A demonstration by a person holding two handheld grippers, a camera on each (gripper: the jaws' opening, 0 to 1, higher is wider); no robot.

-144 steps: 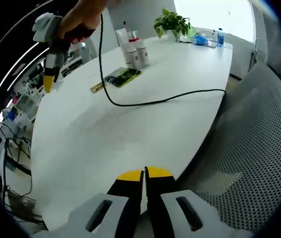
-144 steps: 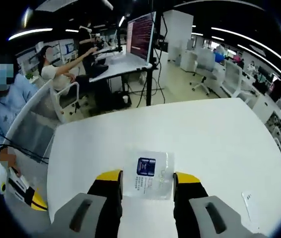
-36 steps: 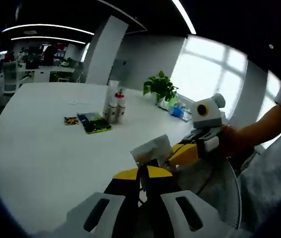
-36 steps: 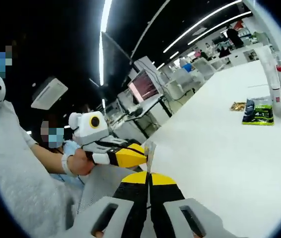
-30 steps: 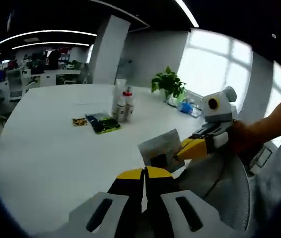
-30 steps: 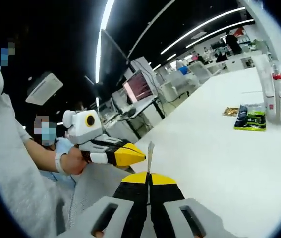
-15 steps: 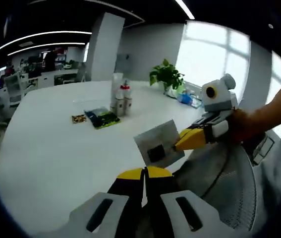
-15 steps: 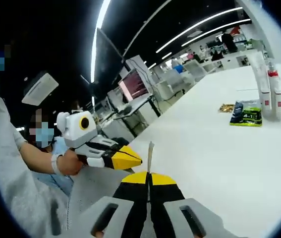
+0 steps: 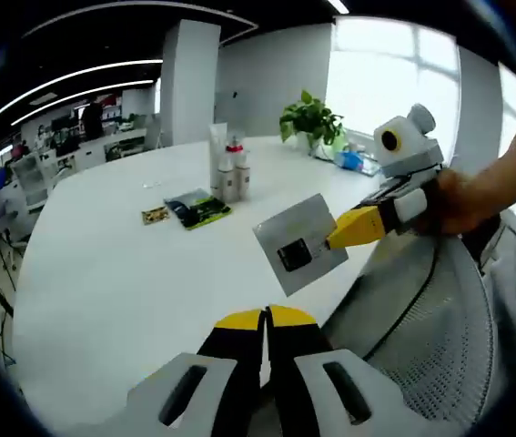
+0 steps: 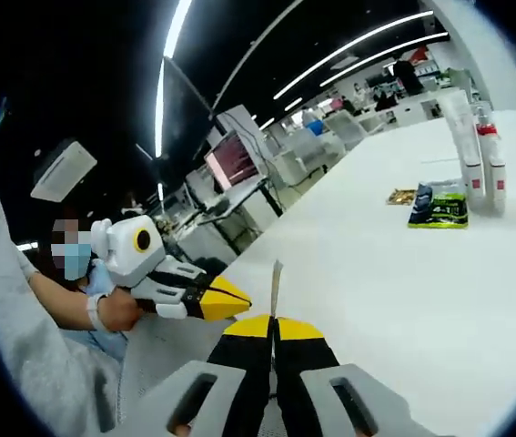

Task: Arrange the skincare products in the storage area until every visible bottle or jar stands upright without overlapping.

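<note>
**Operator:** Tongs status, nearest item first?

**Technician:** Left tongs point(image 9: 265, 317) are pressed together and carry nothing. Right tongs point(image 9: 335, 242) pinch a flat sachet point(image 9: 298, 244) by one edge and hold it in the air above the near rim of the worktop point(image 9: 103, 273). In the right gripper view the sachet point(image 10: 276, 284) shows edge-on, rising from the closed jaws.

**Operator:** Handling properties?

**Technician:** Judged light, thin and flexible; it holds flat from an edge grip. It is likely glossy, so pinch well inside the border rather than at a corner.

**Operator:** Remaining products?

**Technician:** Far across the worktop, a green packet point(image 9: 196, 208) lies flat with a small sachet point(image 9: 156, 216) just beside it. Behind them, a cluster of bottles point(image 9: 228, 171) stands upright and close together. Judged rigid and tippable; grip each at mid-body. A potted plant point(image 9: 311, 119) stands beyond.
</note>
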